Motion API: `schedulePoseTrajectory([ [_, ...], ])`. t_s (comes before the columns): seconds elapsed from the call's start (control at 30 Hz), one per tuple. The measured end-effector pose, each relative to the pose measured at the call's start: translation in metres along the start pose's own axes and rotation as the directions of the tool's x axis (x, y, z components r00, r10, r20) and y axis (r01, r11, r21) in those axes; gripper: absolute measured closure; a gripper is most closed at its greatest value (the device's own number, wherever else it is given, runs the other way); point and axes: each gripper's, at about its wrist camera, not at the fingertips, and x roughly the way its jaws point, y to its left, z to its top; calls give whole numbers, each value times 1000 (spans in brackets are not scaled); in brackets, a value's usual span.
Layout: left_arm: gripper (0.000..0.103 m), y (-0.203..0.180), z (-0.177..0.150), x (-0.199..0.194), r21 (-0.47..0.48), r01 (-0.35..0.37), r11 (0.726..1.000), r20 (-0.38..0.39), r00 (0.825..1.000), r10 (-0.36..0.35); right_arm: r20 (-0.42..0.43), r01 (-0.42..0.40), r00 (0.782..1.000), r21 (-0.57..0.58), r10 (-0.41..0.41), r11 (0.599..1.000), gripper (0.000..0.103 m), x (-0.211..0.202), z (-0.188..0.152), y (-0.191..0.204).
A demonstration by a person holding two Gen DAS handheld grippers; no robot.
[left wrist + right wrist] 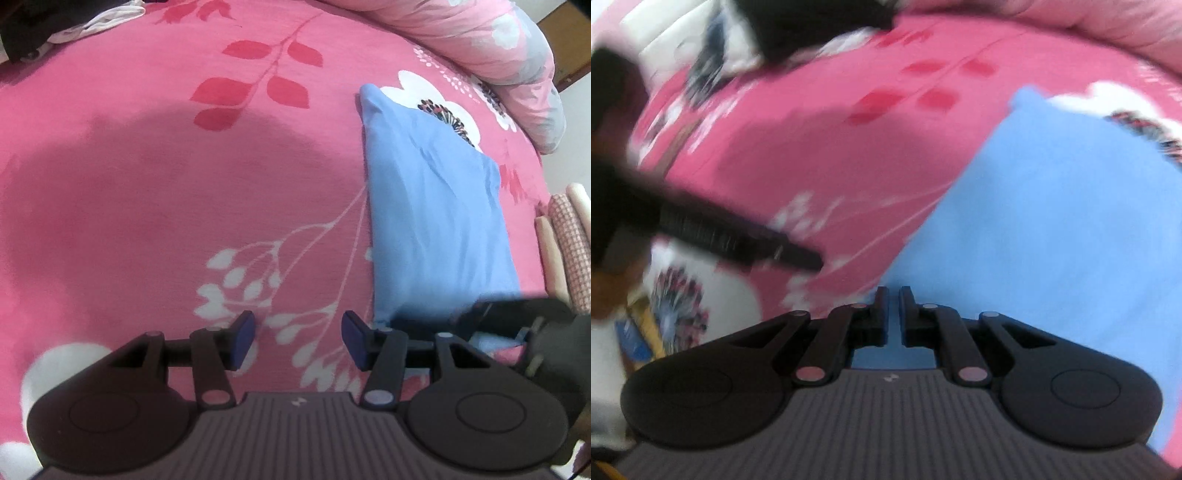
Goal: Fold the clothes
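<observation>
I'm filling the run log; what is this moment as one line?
scene: folded light blue cloth garment on pink floral bedsheet | left gripper: open, empty | right gripper: shut over the garment's edge, grip unclear

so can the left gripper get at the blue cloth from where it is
Probably yes. The left gripper hangs open over bare bedsheet, with the blue cloth lying flat just beside its right finger and nothing between them. The right gripper crowds the cloth's near corner, though.

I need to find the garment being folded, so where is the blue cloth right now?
In the left wrist view the blue cloth lies on the right side of the pink floral bedsheet, below the rolled pink quilt, beside the folded checked fabric.
</observation>
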Motion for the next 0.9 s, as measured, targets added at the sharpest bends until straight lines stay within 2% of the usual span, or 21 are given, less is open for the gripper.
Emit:
schedulePoseTrajectory([
  [0.07,48,1,1,-2,12,-9,1000,1,1000,9,-36,-60,998,-46,58,997,97,1,-14,19],
  [0.13,48,1,2,-1,22,-18,1000,0,1000,18,-100,-152,984,-26,149,988,99,-5,-22,29],
  [0.23,48,0,4,1,22,-25,999,1,1000,25,-18,-99,995,-50,98,994,99,-19,-14,28],
  [0.33,48,-5,7,2,35,-20,999,4,1000,19,84,43,995,38,-46,998,97,-22,5,-4],
  [0.4,48,-13,9,4,57,0,998,0,1000,0,63,101,992,107,-108,989,96,-23,-6,-25],
  [0.57,46,-43,8,13,170,58,984,-14,998,-56,-67,50,997,102,-43,994,96,-58,-60,-34],
  [0.6,46,-49,6,15,195,69,978,-21,998,-66,-59,51,997,121,-44,991,97,-67,-61,-40],
  [0.67,46,-61,2,20,246,76,966,-34,997,-70,14,105,994,146,-108,984,97,-84,-56,-61],
  [0.73,45,-72,-3,26,294,62,954,-42,998,-52,67,168,981,167,-181,972,96,-90,-49,-84],
  [0.8,45,-78,-8,32,335,38,941,-43,999,-25,62,222,969,187,-238,957,96,-85,-50,-109],
  [0.9,45,-79,-12,33,357,32,934,-45,999,-17,2,240,970,179,-244,954,97,-85,-85,-122],
])
